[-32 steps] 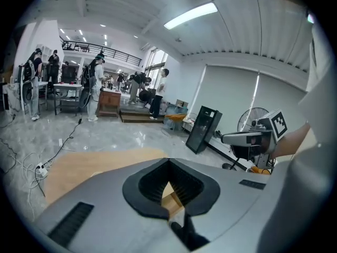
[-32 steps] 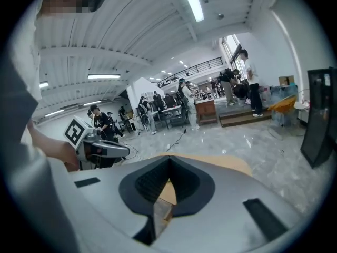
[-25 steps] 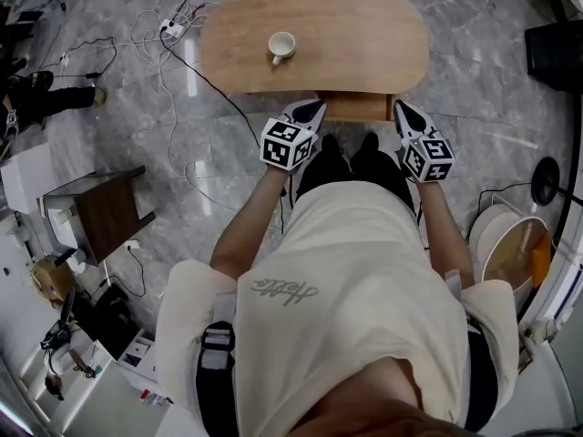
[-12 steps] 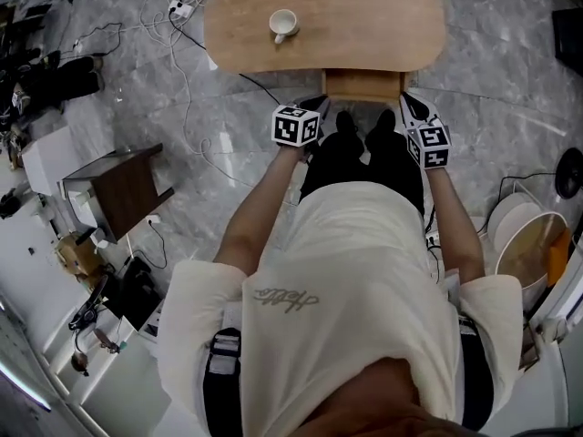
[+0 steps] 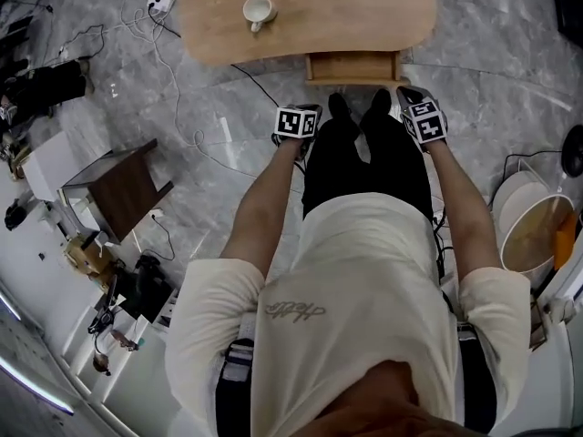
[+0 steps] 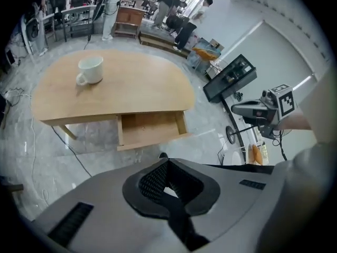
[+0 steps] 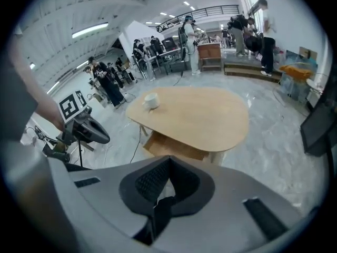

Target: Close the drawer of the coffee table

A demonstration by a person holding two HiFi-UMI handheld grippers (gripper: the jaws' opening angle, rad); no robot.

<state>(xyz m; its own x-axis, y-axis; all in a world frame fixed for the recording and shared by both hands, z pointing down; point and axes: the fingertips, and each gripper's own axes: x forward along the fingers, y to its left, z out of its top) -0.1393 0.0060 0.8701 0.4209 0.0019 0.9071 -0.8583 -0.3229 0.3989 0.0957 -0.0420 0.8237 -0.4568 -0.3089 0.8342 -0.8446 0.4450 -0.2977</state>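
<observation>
The wooden coffee table stands at the top of the head view with its drawer pulled out toward me. The drawer looks empty inside. A white cup rests on the tabletop. My left gripper hangs over the floor left of my legs, short of the drawer front. On the other side of my legs, my right gripper sits just below the drawer's right corner. Neither touches the drawer. Both pairs of jaws are shut with nothing in them, as the left gripper and right gripper show.
A dark wooden side cabinet stands at the left. Cables and a power strip lie on the marble floor beside the table. A round white tub sits at the right. A black monitor stands beyond the table.
Both grippers have drawn back from the sides of the drawer toward my legs, and the table has slid up in the head view. The drawer stays pulled out.
</observation>
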